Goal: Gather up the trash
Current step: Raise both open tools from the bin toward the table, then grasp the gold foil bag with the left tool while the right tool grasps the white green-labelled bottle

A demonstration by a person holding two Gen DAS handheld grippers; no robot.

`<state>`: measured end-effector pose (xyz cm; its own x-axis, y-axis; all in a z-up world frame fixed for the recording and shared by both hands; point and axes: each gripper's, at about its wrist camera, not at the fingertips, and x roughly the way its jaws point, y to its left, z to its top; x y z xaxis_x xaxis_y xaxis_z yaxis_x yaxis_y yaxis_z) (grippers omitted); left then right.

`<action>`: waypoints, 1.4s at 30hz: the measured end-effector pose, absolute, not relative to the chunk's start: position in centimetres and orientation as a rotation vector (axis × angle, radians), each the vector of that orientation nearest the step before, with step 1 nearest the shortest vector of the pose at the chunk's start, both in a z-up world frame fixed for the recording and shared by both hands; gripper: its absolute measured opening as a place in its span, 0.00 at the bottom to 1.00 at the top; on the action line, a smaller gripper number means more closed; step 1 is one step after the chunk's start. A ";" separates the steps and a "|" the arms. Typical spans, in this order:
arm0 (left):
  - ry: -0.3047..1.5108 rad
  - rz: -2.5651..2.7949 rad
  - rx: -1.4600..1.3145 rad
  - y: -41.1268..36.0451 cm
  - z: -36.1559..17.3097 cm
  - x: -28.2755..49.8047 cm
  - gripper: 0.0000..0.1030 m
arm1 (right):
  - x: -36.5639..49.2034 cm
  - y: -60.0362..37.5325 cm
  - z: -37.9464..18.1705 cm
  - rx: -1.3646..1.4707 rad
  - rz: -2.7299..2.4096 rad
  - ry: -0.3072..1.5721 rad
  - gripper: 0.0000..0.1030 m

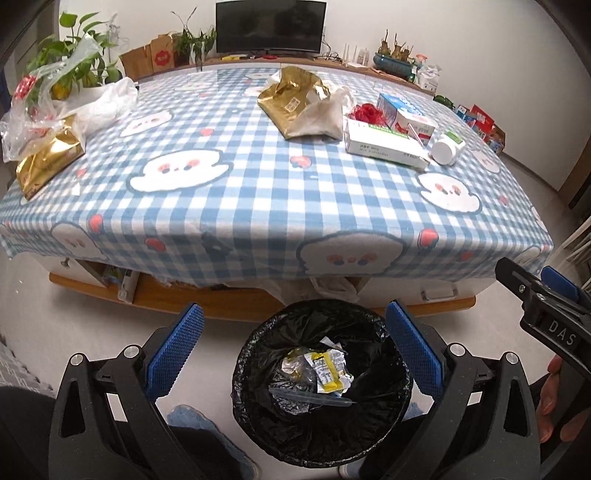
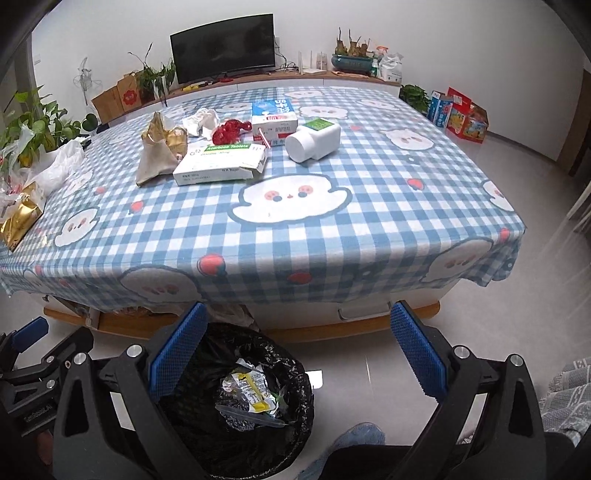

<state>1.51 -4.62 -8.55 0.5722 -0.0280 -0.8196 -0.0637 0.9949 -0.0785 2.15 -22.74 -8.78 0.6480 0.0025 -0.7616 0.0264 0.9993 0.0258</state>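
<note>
A round bin with a black liner (image 1: 266,424) stands on the floor in front of the table; several crumpled wrappers (image 1: 325,369) lie inside. My left gripper (image 1: 295,343) hangs above the bin, open, with nothing between its blue pads. In the right wrist view the bin (image 2: 221,450) sits low and left, and my right gripper (image 2: 299,350) is open and empty over the floor beside it. On the checked tablecloth lie a gold bag (image 1: 291,99), a white medicine box (image 2: 221,162), a white bottle (image 2: 314,142), a red crumpled scrap (image 2: 229,131) and a blue-white carton (image 2: 273,118).
A second gold bag (image 1: 48,162) and clear plastic bags (image 1: 55,99) lie at the table's left edge near a potted plant (image 1: 74,55). A crumpled tissue (image 2: 201,120) lies behind the paper bag. A monitor (image 1: 269,26) stands at the far wall. Boxes (image 2: 461,114) stand on the floor to the right.
</note>
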 end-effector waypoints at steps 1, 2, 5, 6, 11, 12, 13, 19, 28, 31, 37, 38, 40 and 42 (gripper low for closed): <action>0.963 0.022 -0.099 -4.6 -8.5 1.9 0.94 | 2.5 -22.8 -8.6 0.033 -0.013 0.859 0.92; 0.962 0.023 -0.091 -4.6 -8.4 2.2 0.94 | 2.8 -22.9 -8.4 0.029 -0.015 0.858 0.92; 0.964 0.026 -0.086 -4.4 -8.2 3.5 0.94 | 3.9 -23.2 -8.0 0.026 -0.024 0.854 0.92; 0.964 0.024 -0.093 -4.2 -8.0 4.0 0.94 | 4.3 -23.3 -7.8 0.026 -0.027 0.850 0.92; 0.952 0.029 -0.090 -3.7 -7.0 6.8 0.94 | 5.9 -23.5 -6.8 0.006 -0.029 0.824 0.92; 0.948 0.032 -0.087 -3.6 -6.8 7.3 0.94 | 6.3 -23.6 -6.6 -0.003 -0.030 0.817 0.92; 0.943 0.035 -0.087 -3.4 -6.5 8.0 0.94 | 6.6 -23.6 -6.3 -0.010 -0.032 0.809 0.92; 0.921 0.036 -0.093 -3.2 -4.9 11.5 0.94 | 9.4 -24.5 -5.1 -0.014 -0.040 0.781 0.92; 0.907 0.034 -0.060 -3.8 -3.5 17.0 0.94 | 14.5 -25.1 -4.9 -0.011 -0.048 0.783 0.92; 0.909 0.042 -0.051 -3.8 -3.3 19.0 0.94 | 16.4 -25.0 -5.1 -0.017 -0.049 0.791 0.92; 0.917 0.071 -0.055 -3.8 -3.8 22.9 0.94 | 19.5 -25.4 -5.8 0.000 -0.062 0.816 0.92; 0.921 0.071 -0.059 -3.9 -3.9 23.6 0.94 | 20.1 -25.7 -6.0 0.017 -0.062 0.823 0.92; 0.927 0.081 -0.069 -3.9 -4.2 24.8 0.94 | 21.0 -25.9 -6.5 0.030 -0.069 0.833 0.92; 0.938 0.087 -0.082 -3.9 -4.6 26.1 0.93 | 21.8 -26.2 -6.9 0.039 -0.078 0.842 0.92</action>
